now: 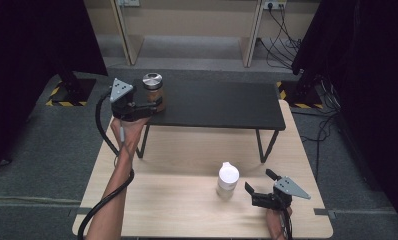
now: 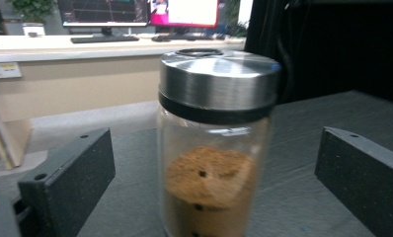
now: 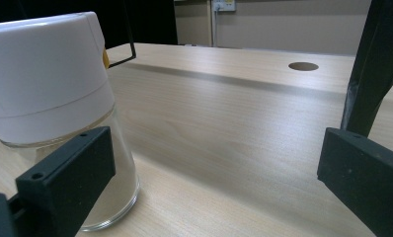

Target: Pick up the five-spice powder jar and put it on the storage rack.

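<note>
From the high view, our left gripper (image 1: 156, 104) sits at the left end of the black shelf (image 1: 222, 107), around the steel-lidded jar (image 1: 153, 89) standing there. Our right gripper (image 1: 259, 184) rests low on the wooden table (image 1: 187, 200), just beside the white-capped jar (image 1: 227, 180).

Left gripper view: the jar (image 2: 215, 143) stands upright between jaws spread wide, neither pad touching the glass.

Right gripper view: jaws wide apart too, the white-capped jar (image 3: 61, 108) behind the left one, nothing gripped.
</note>
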`<state>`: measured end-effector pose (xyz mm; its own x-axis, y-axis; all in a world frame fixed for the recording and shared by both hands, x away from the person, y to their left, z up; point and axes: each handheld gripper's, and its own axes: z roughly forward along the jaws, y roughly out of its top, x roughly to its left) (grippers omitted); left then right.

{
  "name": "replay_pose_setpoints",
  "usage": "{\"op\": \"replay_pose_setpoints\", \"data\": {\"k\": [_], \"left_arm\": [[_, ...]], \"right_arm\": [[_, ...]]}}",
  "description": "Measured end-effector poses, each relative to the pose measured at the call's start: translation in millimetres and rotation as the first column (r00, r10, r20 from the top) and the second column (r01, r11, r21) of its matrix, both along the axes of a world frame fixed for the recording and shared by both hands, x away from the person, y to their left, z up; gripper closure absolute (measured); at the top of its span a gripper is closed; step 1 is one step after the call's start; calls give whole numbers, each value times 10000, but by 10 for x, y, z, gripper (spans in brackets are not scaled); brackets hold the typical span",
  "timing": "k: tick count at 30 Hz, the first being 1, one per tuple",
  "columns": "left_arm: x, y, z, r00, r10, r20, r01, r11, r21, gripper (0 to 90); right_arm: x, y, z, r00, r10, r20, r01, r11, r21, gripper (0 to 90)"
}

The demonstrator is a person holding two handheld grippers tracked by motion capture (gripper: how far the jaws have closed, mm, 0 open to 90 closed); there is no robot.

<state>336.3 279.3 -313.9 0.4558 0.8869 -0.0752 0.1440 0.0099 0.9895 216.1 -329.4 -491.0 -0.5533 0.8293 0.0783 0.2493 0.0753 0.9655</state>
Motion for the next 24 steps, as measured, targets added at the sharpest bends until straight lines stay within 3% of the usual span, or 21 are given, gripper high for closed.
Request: {"op": "replay_pose_setpoints", "data": {"k": [9, 14, 21, 24], "left_arm": [[-309, 188, -213, 9977, -544, 412, 561, 9975, -421, 19], [-505, 303, -363, 9935, -983, 575, 1005, 9943, -361, 18], [-798, 427, -723, 9876, -1395, 719, 1433, 9884, -511, 17], [-867, 479, -924, 9856, -1612, 509, 1637, 9852, -501, 19]], "right_arm": [[-1, 8, 4, 10000, 12, 21, -12, 10000, -50, 11], [-2, 7, 2, 10000, 28, 44, -28, 10000, -58, 11], [-5, 18, 7, 10000, 17, 54, -16, 9999, -126, 11], [-5, 25, 9, 10000, 18, 80, -16, 9998, -184, 11]]}}
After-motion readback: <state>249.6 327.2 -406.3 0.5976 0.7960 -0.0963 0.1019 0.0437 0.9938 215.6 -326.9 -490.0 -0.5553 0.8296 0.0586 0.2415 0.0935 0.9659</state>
